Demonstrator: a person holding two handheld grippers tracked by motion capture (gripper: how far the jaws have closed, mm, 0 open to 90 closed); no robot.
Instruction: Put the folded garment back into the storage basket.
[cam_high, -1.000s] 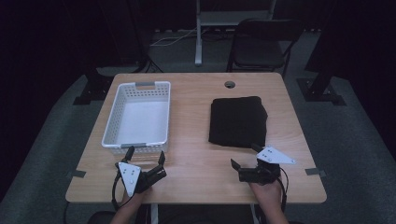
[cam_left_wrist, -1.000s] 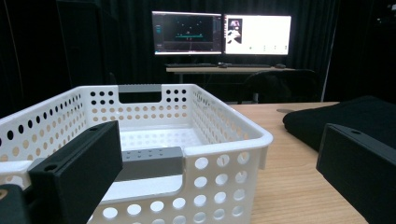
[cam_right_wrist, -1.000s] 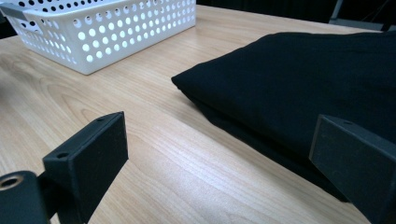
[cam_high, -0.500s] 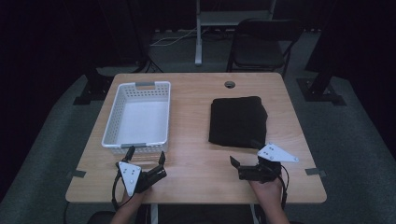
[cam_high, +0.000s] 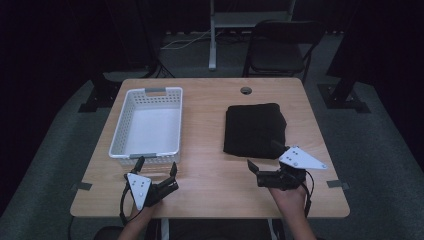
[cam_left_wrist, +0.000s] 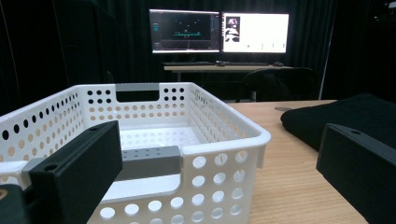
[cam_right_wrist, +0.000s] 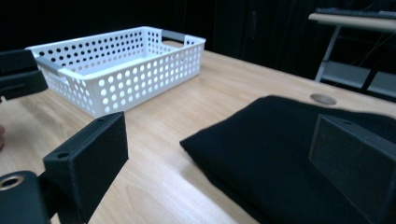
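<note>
matt black folded cloth (cam_high: 255, 129), white perforated plastic basket (cam_high: 148, 125), smooth wood-grain table (cam_high: 210, 165)

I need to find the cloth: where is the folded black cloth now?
In the high view the folded black cloth lies on the table's right half, right of the white basket, just ahead of the right gripper.

Dark room, 2 lit monitors (cam_left_wrist: 219, 31)

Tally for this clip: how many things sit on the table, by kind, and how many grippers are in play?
White perforated basket: 1
Folded black cloth: 1
Handheld grippers: 2, the left gripper and the right gripper, both with jaws apart
Total: 4, all on or over the wooden table
</note>
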